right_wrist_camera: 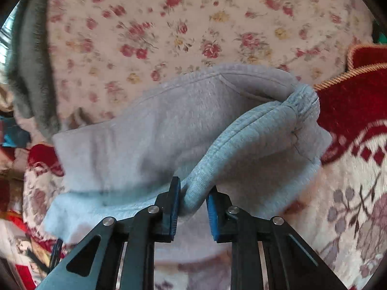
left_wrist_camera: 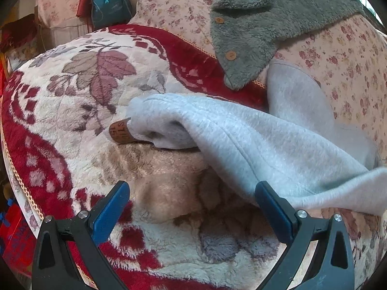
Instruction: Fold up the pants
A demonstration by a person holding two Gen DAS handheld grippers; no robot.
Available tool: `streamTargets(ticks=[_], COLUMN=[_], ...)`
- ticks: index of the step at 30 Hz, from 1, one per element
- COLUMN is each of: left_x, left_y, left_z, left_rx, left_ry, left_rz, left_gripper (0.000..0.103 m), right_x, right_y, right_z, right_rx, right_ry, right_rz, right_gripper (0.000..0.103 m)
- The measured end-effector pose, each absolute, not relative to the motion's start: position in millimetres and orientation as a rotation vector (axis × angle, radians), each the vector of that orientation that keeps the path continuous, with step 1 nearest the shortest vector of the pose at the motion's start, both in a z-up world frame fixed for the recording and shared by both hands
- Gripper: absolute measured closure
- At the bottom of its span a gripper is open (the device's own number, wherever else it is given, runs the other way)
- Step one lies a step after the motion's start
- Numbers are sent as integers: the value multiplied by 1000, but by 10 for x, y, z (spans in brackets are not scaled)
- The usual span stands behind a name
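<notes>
Light grey fleece pants [left_wrist_camera: 254,140] lie crumpled on a red and cream floral blanket [left_wrist_camera: 72,111], with a brown leather label [left_wrist_camera: 119,131] at the left end. My left gripper [left_wrist_camera: 191,193] is open and empty, just in front of the pants; its right finger [left_wrist_camera: 273,205] is close to the fabric's lower edge. In the right wrist view, my right gripper [right_wrist_camera: 193,198] is shut on a thick rolled edge of the pants [right_wrist_camera: 169,130] and holds it up off the blanket [right_wrist_camera: 358,169].
A grey fleece jacket [left_wrist_camera: 254,24] with wooden buttons lies behind the pants on a pink flowered cover [left_wrist_camera: 350,72]. A teal bag [left_wrist_camera: 108,4] stands at the back left. The flowered cover [right_wrist_camera: 193,24] fills the back of the right wrist view.
</notes>
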State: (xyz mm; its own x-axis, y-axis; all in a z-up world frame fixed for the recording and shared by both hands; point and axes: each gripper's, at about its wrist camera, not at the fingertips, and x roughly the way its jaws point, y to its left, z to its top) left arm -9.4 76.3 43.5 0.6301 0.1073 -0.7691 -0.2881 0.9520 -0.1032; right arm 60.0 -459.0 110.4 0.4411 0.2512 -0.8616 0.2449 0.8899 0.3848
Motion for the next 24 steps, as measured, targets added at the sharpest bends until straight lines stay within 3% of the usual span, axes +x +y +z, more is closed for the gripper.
streamTargets(ticks=[9, 12, 13, 15, 16, 17, 24], left_x=[-203, -248, -269, -301, -296, -283, -68], left_y=[765, 812, 831, 867, 882, 895, 940], left_z=[407, 465, 490, 524, 534, 536, 406], left_rx=[-252, -296, -317, -349, -356, -361, -444], left_ry=[870, 850, 836, 814, 810, 808, 843], left_rz=[211, 180, 160, 131, 125, 121, 134], left_gripper=[0, 0, 0, 0, 0, 0, 0], right_x=[-618, -821, -877, -952, -1000, -1031, -882], right_y=[-4605, -4729, -4815, -4907, -4960, -5005, -5231], right_z=[767, 565, 509, 467, 449, 430, 315], right_rx=[523, 631, 694, 756, 792, 823, 946], right_ry=[1105, 1076, 1050, 1000, 964, 939, 872], right_rz=[26, 38, 27, 9, 6, 0, -11], right_gripper=[83, 77, 70, 37, 14, 9, 10])
